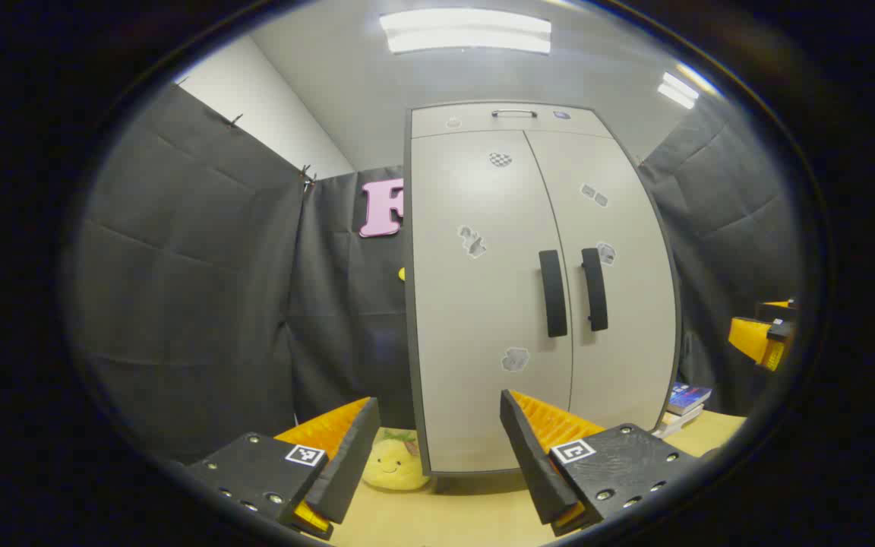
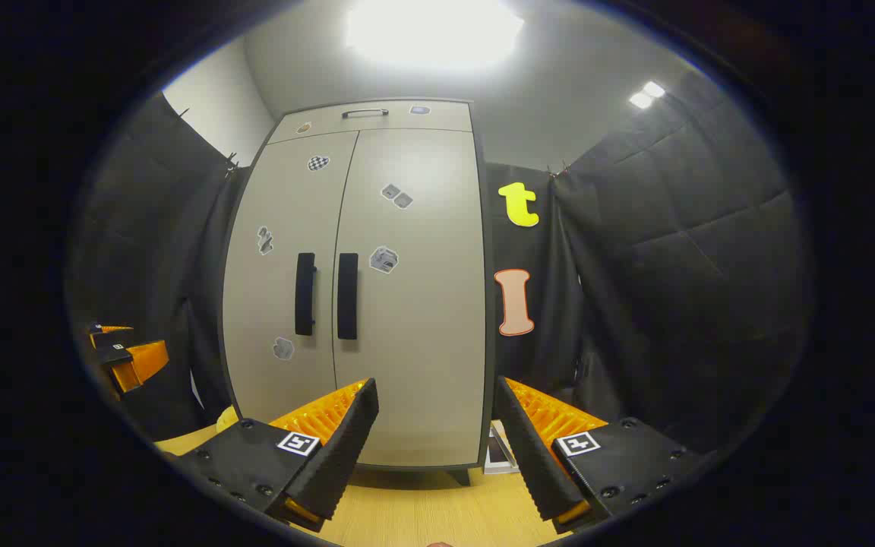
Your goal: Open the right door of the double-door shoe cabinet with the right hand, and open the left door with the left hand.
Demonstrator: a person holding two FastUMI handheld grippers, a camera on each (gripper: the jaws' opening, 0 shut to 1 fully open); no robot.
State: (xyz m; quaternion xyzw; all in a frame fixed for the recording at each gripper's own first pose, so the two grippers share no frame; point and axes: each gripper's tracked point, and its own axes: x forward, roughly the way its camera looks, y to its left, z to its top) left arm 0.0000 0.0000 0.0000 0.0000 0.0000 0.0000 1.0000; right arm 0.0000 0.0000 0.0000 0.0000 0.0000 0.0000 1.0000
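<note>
Pale grey laminate covered the shoe cabinet point(image 2: 377, 304), which stood upright on a light wooden table point(image 2: 422, 509) against the black cloth wall, both of its doors flush and closed. 2 dark vertical handles sat side by side at the centre seam: the right door handle point(image 2: 347, 295) just beside the left door handle point(image 2: 304, 294), with only the seam between them. A shallow drawer with a thin metal pull point(image 2: 365, 112) ran across the top.

In the right gripper view the right gripper point(image 2: 437, 425) hovered well short of the doors, jaws spread wide with nothing between them, aimed lower than the handles and somewhat to the right of them. In the left gripper view the left gripper point(image 1: 437, 437) was likewise apart and empty, pointing at the lower part of the left door point(image 1: 483, 304), beneath the handles.

The step in hand looked like the approach to the right door. To do it well, the right gripper would need to rise to handle height and shift left until the right door handle sat squarely between the fingers, keeping off the neighbouring left handle. Closing on the middle of the bar, not its end, should give a steadier pull. The pull should then follow the door's arc about its outer hinge rather than run straight back, or the fingers might slip off. A yellow plush toy point(image 1: 396, 462) and some books point(image 1: 687, 400) lay at the cabinet's foot, near where the doors would probably swing.
</note>
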